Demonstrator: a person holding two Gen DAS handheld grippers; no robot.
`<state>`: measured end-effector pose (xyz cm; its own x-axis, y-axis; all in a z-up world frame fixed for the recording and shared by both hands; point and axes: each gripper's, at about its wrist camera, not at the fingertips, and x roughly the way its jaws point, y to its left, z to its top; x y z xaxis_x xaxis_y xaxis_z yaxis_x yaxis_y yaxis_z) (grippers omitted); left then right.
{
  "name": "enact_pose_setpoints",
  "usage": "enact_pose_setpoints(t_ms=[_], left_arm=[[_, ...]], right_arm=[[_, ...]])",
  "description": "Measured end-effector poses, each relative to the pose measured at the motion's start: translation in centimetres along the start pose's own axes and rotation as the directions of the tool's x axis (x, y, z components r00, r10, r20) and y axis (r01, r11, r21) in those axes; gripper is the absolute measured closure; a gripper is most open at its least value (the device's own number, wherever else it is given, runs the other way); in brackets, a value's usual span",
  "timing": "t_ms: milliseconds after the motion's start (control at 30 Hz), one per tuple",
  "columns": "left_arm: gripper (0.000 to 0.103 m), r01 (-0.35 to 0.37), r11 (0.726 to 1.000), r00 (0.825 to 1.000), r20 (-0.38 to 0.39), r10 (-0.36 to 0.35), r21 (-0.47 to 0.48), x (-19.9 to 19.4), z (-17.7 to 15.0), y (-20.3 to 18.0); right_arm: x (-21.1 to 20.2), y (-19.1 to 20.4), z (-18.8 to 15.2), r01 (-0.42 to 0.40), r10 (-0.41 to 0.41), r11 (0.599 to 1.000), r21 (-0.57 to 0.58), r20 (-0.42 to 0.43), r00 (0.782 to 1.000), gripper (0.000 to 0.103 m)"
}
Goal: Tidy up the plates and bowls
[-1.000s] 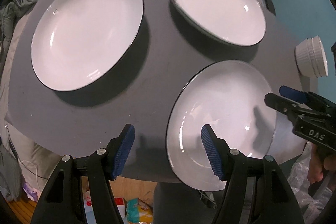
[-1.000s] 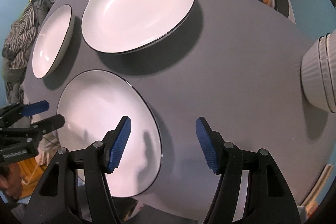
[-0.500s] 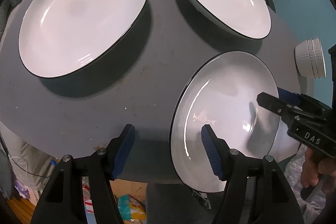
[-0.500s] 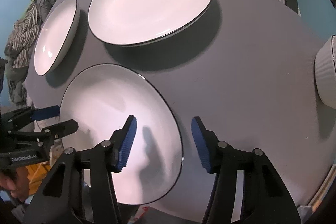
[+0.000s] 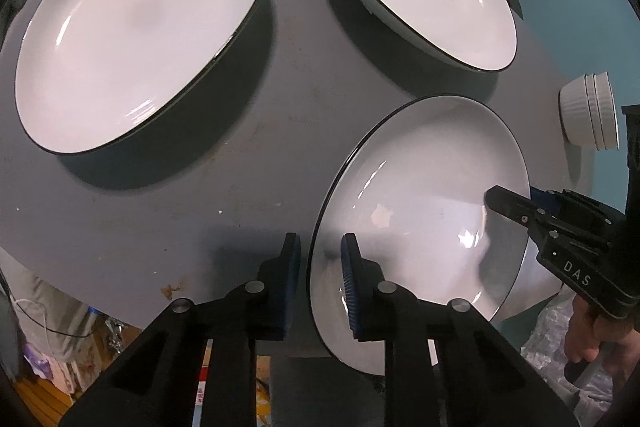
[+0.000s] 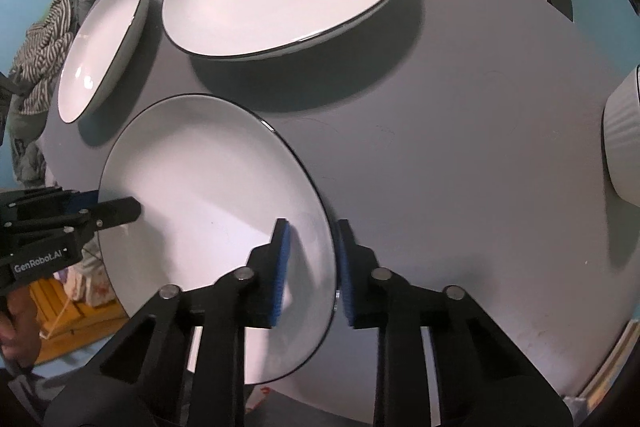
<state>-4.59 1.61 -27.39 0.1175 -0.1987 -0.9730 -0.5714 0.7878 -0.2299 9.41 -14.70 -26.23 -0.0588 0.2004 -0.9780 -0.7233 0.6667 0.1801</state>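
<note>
Striped cloth only right view.

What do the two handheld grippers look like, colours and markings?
Both are matte black plastic. The left gripper and right gripper each have two angular arms with silver pivot bolts and ribbed blue pads lining the jaws. Seen from the opposite camera, the right one's side reads "DAS" in white and the left one's reads "GenRobot.AI". No cables or sleeves are visible.
</note>
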Motion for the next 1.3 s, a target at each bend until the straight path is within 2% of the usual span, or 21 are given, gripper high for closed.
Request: enact_pose_setpoints(t_ms=[133, 467, 667, 1000, 1300], left_arm=[[0.083, 0.005, 1.0, 1.0, -0.017, -0.006, -0.01, 0.2, 0.4, 0.1], [0.083, -0.02, 1.0, 1.0, 0.003, 0.02, -0.009, 0.0, -0.3, -1.4], [0.083, -0.015, 1.0, 1.0, -0.003, 0.015, -0.021, -0.2, -0.4, -1.0], [0.083, -0.046, 0.999, 0.999, -0.016, 0.046, -0.006, 0.2, -0.4, -1.6], [0.083, -0.037, 0.999, 0.999, -0.024, 0.036, -0.038, 0.1, 0.2, -1.8]], right_arm=[[0.1, -0.4, -0.3, -0.006, 0.006, 1.0, -0.005, -0.004, 1.0, 0.082], [0.5, -0.3, 0.0, -0.035, 0.035, 0.999, 0.005, -0.023, 0.999, 0.082], [0.6, -1.0, -0.1, -0.071, 0.072, 0.997, 0.03, -0.044, 0.996, 0.082], [0.5, -1.5, 0.4, -0.067, 0.069, 0.997, 0.041, -0.06, 0.996, 0.084], [-0.2, -1.1, 1.0, -0.065, 0.067, 0.997, 0.043, -0.053, 0.996, 0.087]])
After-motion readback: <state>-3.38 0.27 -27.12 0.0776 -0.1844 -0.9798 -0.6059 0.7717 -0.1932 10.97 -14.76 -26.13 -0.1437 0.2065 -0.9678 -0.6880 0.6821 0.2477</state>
